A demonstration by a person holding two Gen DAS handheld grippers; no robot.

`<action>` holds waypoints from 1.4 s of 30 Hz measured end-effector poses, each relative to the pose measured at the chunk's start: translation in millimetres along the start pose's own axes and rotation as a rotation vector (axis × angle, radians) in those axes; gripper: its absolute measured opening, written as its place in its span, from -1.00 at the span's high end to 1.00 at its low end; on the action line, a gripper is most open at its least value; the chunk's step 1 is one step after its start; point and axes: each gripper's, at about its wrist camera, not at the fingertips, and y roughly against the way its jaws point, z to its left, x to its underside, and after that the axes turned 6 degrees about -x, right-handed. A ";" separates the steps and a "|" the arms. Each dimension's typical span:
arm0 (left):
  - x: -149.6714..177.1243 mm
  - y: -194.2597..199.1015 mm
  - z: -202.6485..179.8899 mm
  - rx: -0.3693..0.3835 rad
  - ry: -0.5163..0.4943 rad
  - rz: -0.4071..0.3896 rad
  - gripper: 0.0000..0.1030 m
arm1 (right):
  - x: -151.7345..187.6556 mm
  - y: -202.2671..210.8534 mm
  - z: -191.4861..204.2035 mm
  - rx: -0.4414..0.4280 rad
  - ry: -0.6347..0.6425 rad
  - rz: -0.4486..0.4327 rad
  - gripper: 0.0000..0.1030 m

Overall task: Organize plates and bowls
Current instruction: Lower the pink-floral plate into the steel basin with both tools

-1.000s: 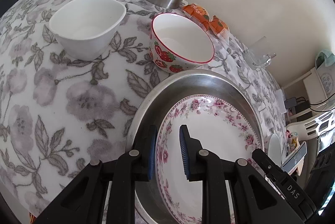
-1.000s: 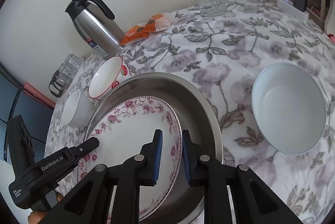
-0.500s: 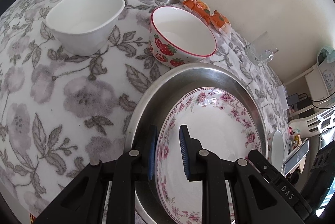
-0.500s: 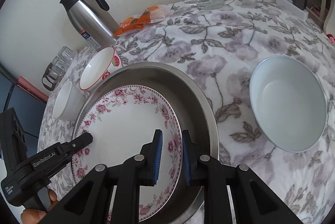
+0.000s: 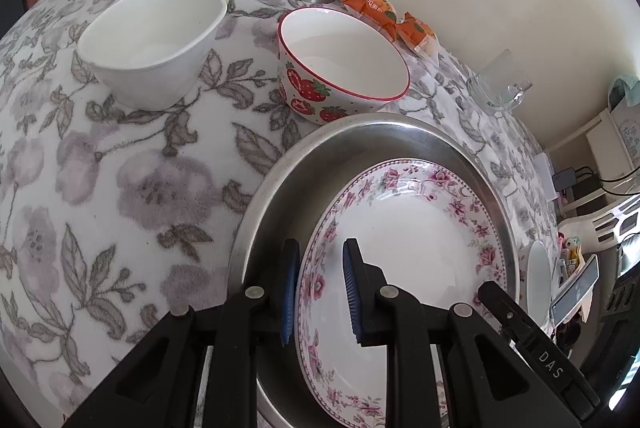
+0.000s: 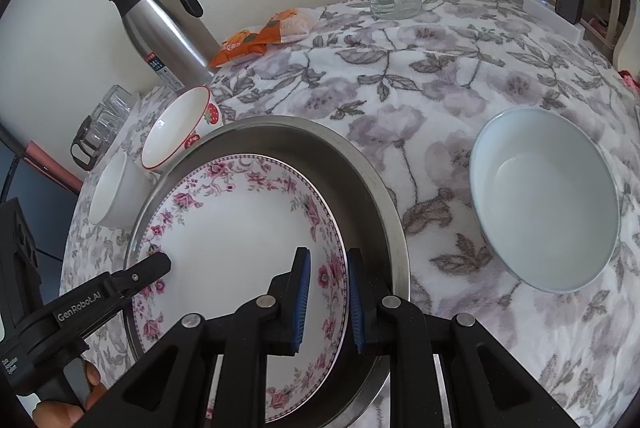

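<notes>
At the middle of the worktop, you had the floral plate inside the steel pan, gripped from both sides. Your left gripper had its fingers clamped on the rim at the plate's 9 o'clock, one pad outside the rim and one on the inner face. Your right gripper was clamped the same way on the rim at 3 o'clock. Over the last second almost nothing changed. Both grips kept the same narrow gap and the plate kept its place between the pads, and only the views tipped a touch. That suggested a pause with the plate steadied, not a release. Whether the plate rested on the pan's floor or hung just above it could not be told. The strawberry bowl stood touching or just beside the pan at its 12 o'clock. The squarish white bowl stood near at 10 o'clock, and the round pale bowl sat apart at 3 o'clock. None of the bowls was stacked, so most of the sorting looked undone.
</notes>
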 end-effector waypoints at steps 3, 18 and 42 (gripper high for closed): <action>-0.7 -1.4 -2.6 -0.013 -0.015 -0.010 0.57 | 0.1 -0.3 0.9 0.007 0.007 -0.003 0.62; -1.3 -1.8 -1.1 -0.011 -0.014 -0.012 0.57 | -0.3 0.1 0.9 0.002 0.009 -0.002 0.57; -5.9 35.9 -4.4 -0.027 -0.014 -0.116 0.53 | -5.3 38.7 23.8 0.049 0.108 -0.108 0.53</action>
